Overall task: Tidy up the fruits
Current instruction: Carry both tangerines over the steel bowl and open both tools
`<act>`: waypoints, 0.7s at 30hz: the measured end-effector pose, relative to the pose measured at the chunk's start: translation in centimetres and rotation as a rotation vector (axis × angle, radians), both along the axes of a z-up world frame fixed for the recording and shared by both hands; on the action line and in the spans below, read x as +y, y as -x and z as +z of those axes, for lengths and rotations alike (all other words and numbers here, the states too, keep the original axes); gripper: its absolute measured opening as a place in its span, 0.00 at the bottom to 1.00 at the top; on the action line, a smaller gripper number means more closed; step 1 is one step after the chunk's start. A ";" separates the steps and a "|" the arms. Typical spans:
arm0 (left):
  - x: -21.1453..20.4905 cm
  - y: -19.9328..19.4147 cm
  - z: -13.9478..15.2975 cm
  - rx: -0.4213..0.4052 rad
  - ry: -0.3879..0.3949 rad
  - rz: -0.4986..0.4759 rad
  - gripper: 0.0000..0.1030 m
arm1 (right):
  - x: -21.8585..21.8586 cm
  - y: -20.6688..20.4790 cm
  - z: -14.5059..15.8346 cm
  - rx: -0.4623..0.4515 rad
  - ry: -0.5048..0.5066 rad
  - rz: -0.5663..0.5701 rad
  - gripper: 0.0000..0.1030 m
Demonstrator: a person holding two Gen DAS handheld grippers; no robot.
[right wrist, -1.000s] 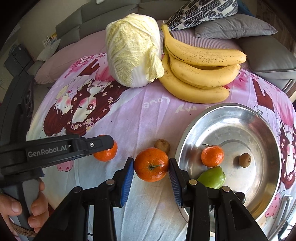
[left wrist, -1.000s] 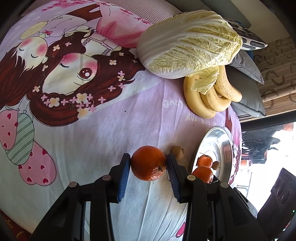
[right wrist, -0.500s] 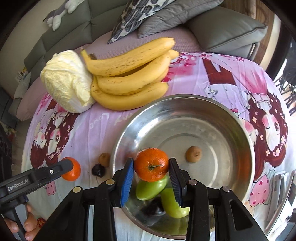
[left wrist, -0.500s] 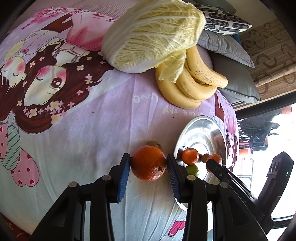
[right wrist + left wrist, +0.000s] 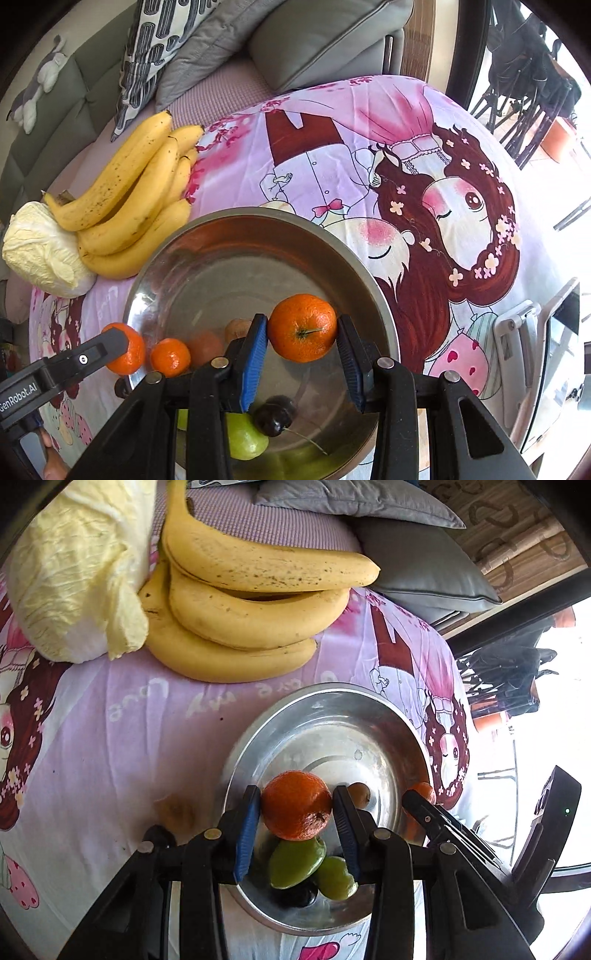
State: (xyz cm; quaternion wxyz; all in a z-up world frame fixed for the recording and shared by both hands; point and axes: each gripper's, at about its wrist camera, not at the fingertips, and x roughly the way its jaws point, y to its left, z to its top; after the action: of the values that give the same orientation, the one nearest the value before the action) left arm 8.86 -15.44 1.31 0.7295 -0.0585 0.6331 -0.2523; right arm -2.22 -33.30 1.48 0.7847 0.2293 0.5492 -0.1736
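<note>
My left gripper point(image 5: 295, 806) is shut on an orange point(image 5: 296, 805) and holds it above the near-left part of the steel bowl point(image 5: 332, 709). My right gripper point(image 5: 302, 328) is shut on another orange point(image 5: 302, 326) above the bowl's point(image 5: 236, 218) right side. In the bowl lie green fruits point(image 5: 295, 862), a dark fruit point(image 5: 275, 410), a small brown fruit point(image 5: 359, 794) and a small orange point(image 5: 170, 357). The left gripper with its orange point(image 5: 127, 352) shows at the bowl's left rim in the right wrist view.
A bunch of bananas point(image 5: 240, 613) and a napa cabbage point(image 5: 74, 572) lie behind the bowl on the pink cartoon cloth point(image 5: 92, 738). Grey cushions point(image 5: 295, 40) are behind them. A brown fruit point(image 5: 176, 812) and a dark one point(image 5: 160, 836) lie left of the bowl.
Both grippers have carried their oranges toward and over the bowl. The left moved right and forward from the cloth; the right moved further across the bowl.
</note>
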 end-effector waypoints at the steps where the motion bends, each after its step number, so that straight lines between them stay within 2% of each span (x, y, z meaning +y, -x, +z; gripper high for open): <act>1: -0.6 -0.2 -0.1 -0.010 -0.010 -0.010 0.40 | -0.1 -0.1 -0.3 0.006 -0.008 -0.001 0.39; 7: -2.8 -0.6 -0.9 -0.038 -0.045 -0.055 0.40 | -0.2 -0.3 -1.3 0.041 -0.014 0.001 0.39; 12: -3.0 -0.8 -1.4 -0.045 -0.080 -0.052 0.40 | -0.2 -0.5 -1.7 0.058 -0.011 0.004 0.39; 17: -3.0 -0.6 -1.0 -0.047 -0.077 -0.057 0.40 | 0.2 -0.8 -1.9 0.061 -0.003 0.004 0.40; 18: -3.1 -0.5 -1.0 -0.044 -0.076 -0.057 0.41 | 0.2 -0.9 -1.9 0.061 -0.004 0.004 0.41; 19: -3.0 -0.4 -0.9 -0.039 -0.077 -0.057 0.41 | 0.2 -1.0 -2.0 0.059 -0.008 0.000 0.47; 20: -2.9 -0.4 -0.9 -0.036 -0.081 -0.057 0.42 | 0.2 -1.1 -2.0 0.059 -0.012 -0.005 0.57; 21: -2.9 -0.3 -0.8 -0.033 -0.085 -0.055 0.44 | 0.3 -1.1 -1.9 0.058 -0.008 -0.006 0.60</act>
State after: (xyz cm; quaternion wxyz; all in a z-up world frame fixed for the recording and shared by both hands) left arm 9.17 -18.33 0.48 0.7345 -0.0060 0.6324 -0.2460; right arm -1.08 -33.05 -0.44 0.7669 0.2291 0.5718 -0.1803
